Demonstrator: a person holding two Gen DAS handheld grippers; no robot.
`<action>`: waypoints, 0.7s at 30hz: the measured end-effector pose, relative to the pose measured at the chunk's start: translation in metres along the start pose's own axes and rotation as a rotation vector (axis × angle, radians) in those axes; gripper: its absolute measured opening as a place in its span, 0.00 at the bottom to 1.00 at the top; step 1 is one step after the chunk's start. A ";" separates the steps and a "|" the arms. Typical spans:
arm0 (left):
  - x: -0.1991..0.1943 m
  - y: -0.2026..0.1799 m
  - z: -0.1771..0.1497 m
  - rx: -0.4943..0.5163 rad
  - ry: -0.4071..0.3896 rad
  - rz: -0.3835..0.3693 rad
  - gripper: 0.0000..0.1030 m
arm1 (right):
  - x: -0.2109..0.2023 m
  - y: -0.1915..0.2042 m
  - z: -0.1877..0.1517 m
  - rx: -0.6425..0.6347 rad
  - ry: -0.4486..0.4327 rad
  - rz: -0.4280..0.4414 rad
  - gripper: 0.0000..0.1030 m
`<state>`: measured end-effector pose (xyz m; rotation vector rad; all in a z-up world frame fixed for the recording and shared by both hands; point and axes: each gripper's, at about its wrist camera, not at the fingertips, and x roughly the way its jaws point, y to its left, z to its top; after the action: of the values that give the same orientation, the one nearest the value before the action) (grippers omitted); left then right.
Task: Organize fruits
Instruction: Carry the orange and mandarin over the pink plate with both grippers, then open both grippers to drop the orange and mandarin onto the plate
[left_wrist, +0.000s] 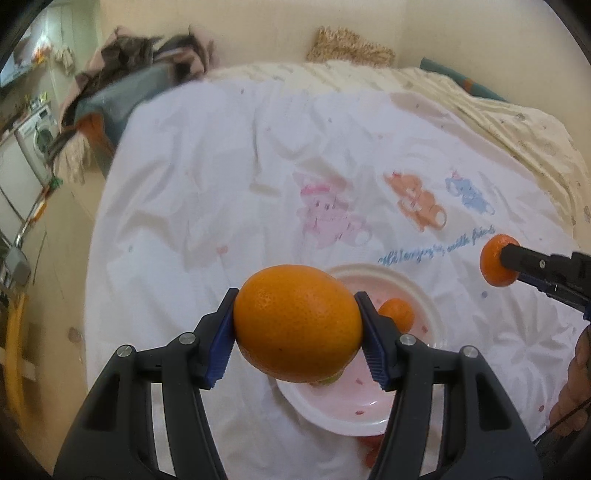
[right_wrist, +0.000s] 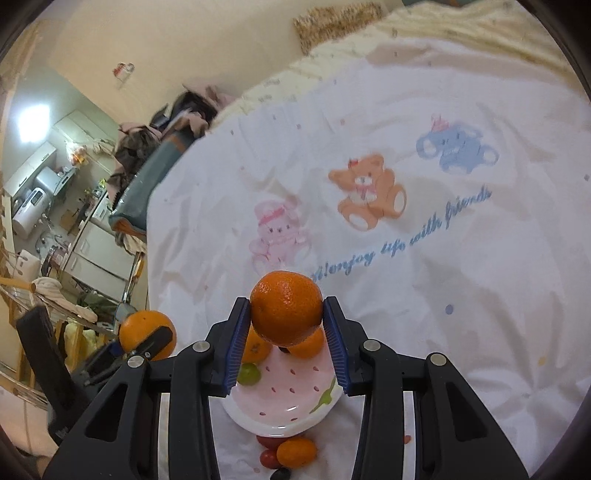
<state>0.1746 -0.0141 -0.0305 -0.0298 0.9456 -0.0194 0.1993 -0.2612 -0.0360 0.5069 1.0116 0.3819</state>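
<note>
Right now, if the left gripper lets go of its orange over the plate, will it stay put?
Probably not. The orange is round and smooth, so it may roll. The plate looks shallow and already holds fruit, so it could bump or bounce out. It looks firm, so lowering it first seems safer.

A large smooth orange (left_wrist: 298, 323) is pinched at its sides between blue pads, held in the air above a pink strawberry-print bowl (right_wrist: 280, 398); a smaller dimpled mandarin (right_wrist: 286, 307) is likewise clamped above that bowl; in the bowl lie two oranges (right_wrist: 255, 349) and a green fruit (right_wrist: 248, 373); just beside its rim lie a small orange fruit (right_wrist: 296, 452) and red ones (right_wrist: 269, 458).
</note>
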 end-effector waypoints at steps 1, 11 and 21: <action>0.007 0.002 -0.003 -0.004 0.031 -0.010 0.55 | 0.007 -0.002 0.000 0.005 0.023 0.001 0.41; 0.034 -0.038 -0.033 0.081 0.177 -0.151 0.55 | 0.075 -0.019 -0.024 0.062 0.297 -0.029 0.41; 0.067 -0.073 -0.043 0.171 0.274 -0.172 0.56 | 0.076 -0.033 -0.026 0.129 0.322 -0.037 0.44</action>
<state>0.1783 -0.0893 -0.1071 0.0510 1.2100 -0.2693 0.2153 -0.2428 -0.1194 0.5530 1.3618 0.3739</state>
